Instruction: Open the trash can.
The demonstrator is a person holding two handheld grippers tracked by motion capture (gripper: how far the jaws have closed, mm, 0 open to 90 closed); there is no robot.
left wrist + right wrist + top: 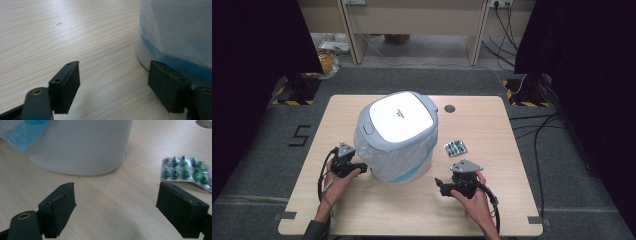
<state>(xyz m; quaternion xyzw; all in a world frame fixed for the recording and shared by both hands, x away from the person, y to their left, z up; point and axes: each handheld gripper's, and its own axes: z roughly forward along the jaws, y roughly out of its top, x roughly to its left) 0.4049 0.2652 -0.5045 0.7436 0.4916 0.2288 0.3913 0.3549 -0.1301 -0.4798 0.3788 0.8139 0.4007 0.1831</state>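
A white lidded bin [399, 135] with a plastic liner bag stands in the middle of the wooden table [492, 125]. My left gripper [357, 169] sits at the bin's lower left side, jaws open, with bare tabletop between them; its right pad [166, 83] is close to the bin's base [175, 37]. My right gripper [443, 186] rests low over the table to the bin's lower right, open and holding nothing. A blister pack of green pills [455, 148] lies just beyond it, seen past the right jaw [185, 168]. The bin's white wall [80, 145] is ahead of the left jaw.
A round cable hole [449, 108] is in the table behind the bin. Dark curtains flank both sides, with stands and cables on the floor. A wooden desk frame stands behind the table.
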